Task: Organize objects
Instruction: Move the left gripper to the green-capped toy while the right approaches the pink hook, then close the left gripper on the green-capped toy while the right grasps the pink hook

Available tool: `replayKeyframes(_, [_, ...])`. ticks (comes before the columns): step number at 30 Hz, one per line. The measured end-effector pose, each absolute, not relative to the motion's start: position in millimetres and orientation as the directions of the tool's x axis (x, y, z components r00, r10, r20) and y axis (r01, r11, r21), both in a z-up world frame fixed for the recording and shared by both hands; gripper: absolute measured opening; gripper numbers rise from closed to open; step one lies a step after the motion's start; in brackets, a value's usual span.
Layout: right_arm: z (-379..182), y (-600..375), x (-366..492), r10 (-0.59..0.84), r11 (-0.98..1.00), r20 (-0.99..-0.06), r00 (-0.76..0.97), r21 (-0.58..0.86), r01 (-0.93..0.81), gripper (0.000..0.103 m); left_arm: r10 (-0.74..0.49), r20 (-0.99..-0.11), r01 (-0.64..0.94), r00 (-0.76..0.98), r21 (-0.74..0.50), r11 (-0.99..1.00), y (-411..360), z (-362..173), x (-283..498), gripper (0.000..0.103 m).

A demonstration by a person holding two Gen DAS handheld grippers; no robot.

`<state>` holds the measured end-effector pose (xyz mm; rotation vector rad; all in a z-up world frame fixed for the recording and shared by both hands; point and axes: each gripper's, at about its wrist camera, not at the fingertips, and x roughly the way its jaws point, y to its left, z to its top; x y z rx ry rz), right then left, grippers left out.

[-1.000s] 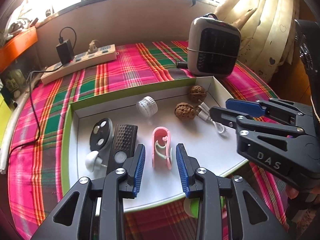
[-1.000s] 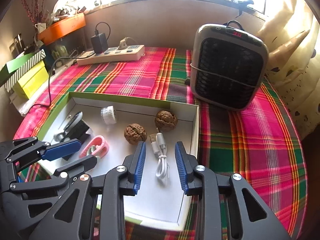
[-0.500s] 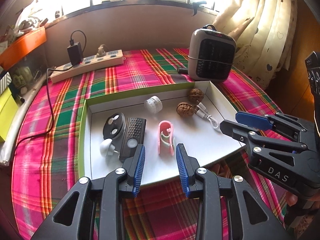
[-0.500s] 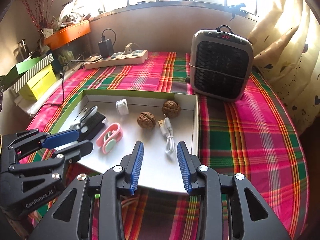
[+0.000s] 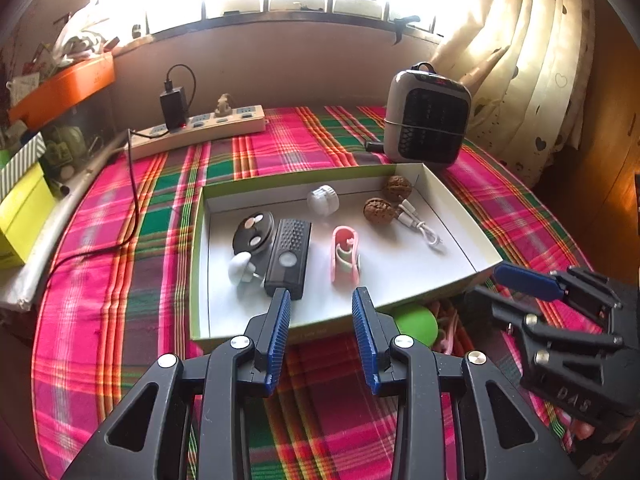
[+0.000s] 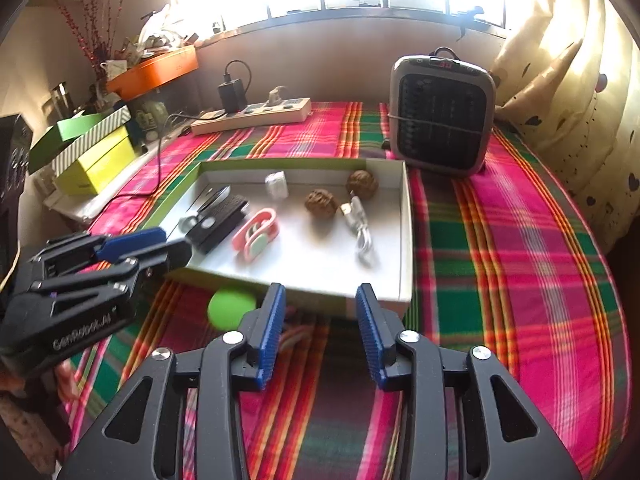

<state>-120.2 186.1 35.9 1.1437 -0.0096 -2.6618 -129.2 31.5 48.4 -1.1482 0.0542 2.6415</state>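
Observation:
A shallow white box with green sides (image 5: 452, 204) (image 6: 405, 240) lies on the plaid cloth. In it are a black round device (image 5: 254, 230), a black rectangular gadget (image 5: 289, 254) (image 6: 218, 222), a white plug (image 5: 240, 266), a white cap (image 5: 323, 199) (image 6: 277, 185), a pink clip (image 5: 345, 254) (image 6: 256, 234), two walnuts (image 5: 376, 210) (image 6: 321, 203) and a white cable (image 5: 422, 230) (image 6: 360, 232). My left gripper (image 5: 321, 300) (image 6: 168, 240) hovers open and empty over the box's near edge. My right gripper (image 6: 320, 296) (image 5: 508, 280) hangs just in front of the box, its jaws opening with nothing between them.
A green ball (image 5: 416, 324) (image 6: 231, 308) lies on the cloth just outside the box's near wall, beside pink items (image 5: 448, 332). A small heater (image 6: 442, 120) stands behind the box at right. A power strip (image 6: 252, 114) with a charger lies at the back, yellow boxes (image 6: 98, 158) at left.
Both grippers have pulled back from over the box toward its near edge, so the box looks farther away. The right jaws have spread wider. The green ball has come into view.

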Motion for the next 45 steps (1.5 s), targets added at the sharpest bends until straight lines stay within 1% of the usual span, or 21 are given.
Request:
replayKeyframes(1, [35, 186, -118, -0.226, -0.970, -0.714, -0.663, 0.102, 0.220, 0.045, 0.225, -0.722, -0.248, -0.654, -0.076, -0.966, 30, 48, -127, 0.030])
replayKeyframes(8, [23, 172, -105, -0.248, -0.961, -0.735, -0.631, 0.105, 0.256, 0.046, 0.231, -0.718, -0.233, -0.657, -0.098, -0.967, 21, 49, -115, 0.030])
replayKeyframes(9, [22, 171, -104, -0.251, -0.960, -0.737, -0.627, 0.107, 0.259, 0.047, 0.232, -0.718, -0.231, -0.656, -0.101, -0.968, 19, 49, -114, 0.030])
replayKeyframes(12, [16, 164, -104, -0.270, -0.955, -0.745, -0.610, 0.125, 0.271, 0.054, 0.232, -0.723, -0.226, -0.651, -0.107, -0.968, 16, 46, -110, 0.030])
replayKeyframes(13, [15, 162, -103, -0.273, -0.953, -0.746, -0.607, 0.123, 0.277, 0.054, 0.234, -0.724, -0.225, -0.649, -0.110, -0.968, 15, 45, -110, 0.030])
replayKeyframes(18, [10, 152, -106, -0.225, -0.963, -0.753, -0.618, 0.078, 0.256, 0.056, 0.236, -0.732, -0.220, -0.638, -0.121, -0.968, 13, 41, -107, 0.030])
replayKeyframes(23, [9, 157, -111, -0.209, -0.971, -0.757, -0.619, 0.087, 0.221, 0.057, 0.245, -0.736, -0.224, -0.631, -0.129, -0.966, 12, 38, -106, 0.030])
replayKeyframes(37, [6, 184, -103, -0.107, -0.991, -0.776, -0.621, 0.036, 0.126, 0.057, 0.276, -0.751, -0.259, -0.599, -0.145, -0.955, 19, 31, -104, 0.030])
replayKeyframes(45, [4, 180, -111, -0.151, -0.984, -0.780, -0.607, 0.058, 0.171, 0.057, 0.313, -0.757, -0.286, -0.573, -0.173, -0.943, 25, 28, -105, 0.031])
